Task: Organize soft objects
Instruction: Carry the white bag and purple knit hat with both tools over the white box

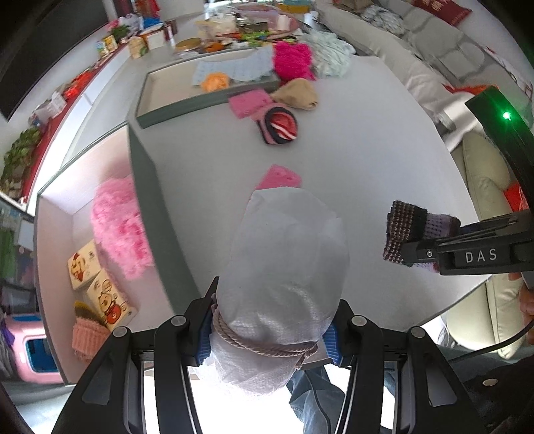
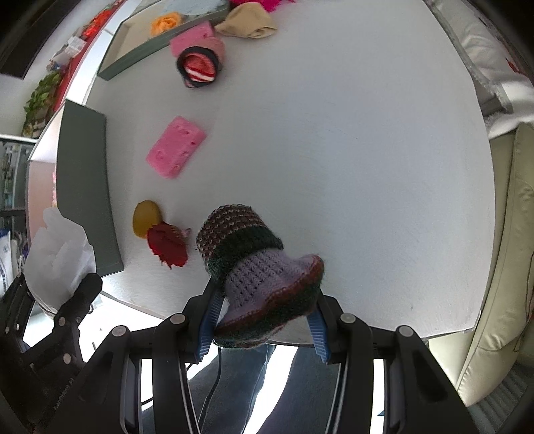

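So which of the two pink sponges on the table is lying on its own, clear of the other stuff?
The nearer pink sponge, alone on bare table. The other pink sponge is jammed between the tray and the pile of hair ties.

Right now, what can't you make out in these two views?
- Left wrist view: the white bag in the left tool hides the table behind it and part of the pink sponge.
- Right wrist view: the knitted hat in the right tool covers the table edge.
- Far clutter: too small.
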`<state>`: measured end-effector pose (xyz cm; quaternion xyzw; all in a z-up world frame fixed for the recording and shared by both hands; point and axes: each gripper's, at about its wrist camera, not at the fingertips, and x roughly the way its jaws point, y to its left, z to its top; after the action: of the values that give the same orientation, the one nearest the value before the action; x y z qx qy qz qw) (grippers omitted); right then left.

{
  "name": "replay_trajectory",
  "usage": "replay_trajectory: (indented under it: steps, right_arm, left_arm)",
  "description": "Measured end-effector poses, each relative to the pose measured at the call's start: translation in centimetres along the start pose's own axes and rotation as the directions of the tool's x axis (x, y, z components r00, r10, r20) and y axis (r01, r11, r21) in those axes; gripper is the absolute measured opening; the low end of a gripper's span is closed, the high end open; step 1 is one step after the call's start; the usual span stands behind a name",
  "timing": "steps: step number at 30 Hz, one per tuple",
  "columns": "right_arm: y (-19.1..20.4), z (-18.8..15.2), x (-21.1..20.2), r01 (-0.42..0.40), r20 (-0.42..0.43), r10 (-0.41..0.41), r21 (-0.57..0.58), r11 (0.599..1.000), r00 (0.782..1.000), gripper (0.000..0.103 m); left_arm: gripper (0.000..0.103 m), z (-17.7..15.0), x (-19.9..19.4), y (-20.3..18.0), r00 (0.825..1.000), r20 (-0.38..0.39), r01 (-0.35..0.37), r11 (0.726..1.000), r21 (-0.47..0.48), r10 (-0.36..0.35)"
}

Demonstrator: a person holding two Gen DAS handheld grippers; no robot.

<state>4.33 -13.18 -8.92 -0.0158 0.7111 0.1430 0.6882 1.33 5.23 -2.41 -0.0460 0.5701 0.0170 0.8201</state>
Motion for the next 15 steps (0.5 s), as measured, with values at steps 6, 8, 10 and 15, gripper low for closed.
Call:
replay_trajectory:
  steps: [6,8,10,15]
  right_arm:
    - [2.4,0.5,-0.3,0.014,0.007,-0.014,-0.060,0.998,1.000,0.051]
    - [3.3,0.6,-0.4,0.020,0.007,-0.019,-0.083,0.996,1.000,0.051]
    - [4.2,0.8,-0.3,0.023,0.006,-0.023,-0.104,0.994,1.000,0.051]
    - [6.3,1.3,-0.1,0.026,0.002,-0.026,-0.154,0.988,1.000,0.051]
  left_arm:
    - [0.053,-0.5,-0.6,2.0,1.000,0.019,-0.014,0.998,-0.062,0.016]
    - [0.053,-0.7,-0.7,2.8,0.999,0.024,-0.024,0.996,-0.086,0.026]
    - [0.053,-0.9,-0.9,3.6,0.999,0.026,-0.032,0.993,-0.111,0.035]
    - [0.053,-1.4,-1.5,5.9,0.998,0.032,-0.052,0.982,-0.180,0.058]
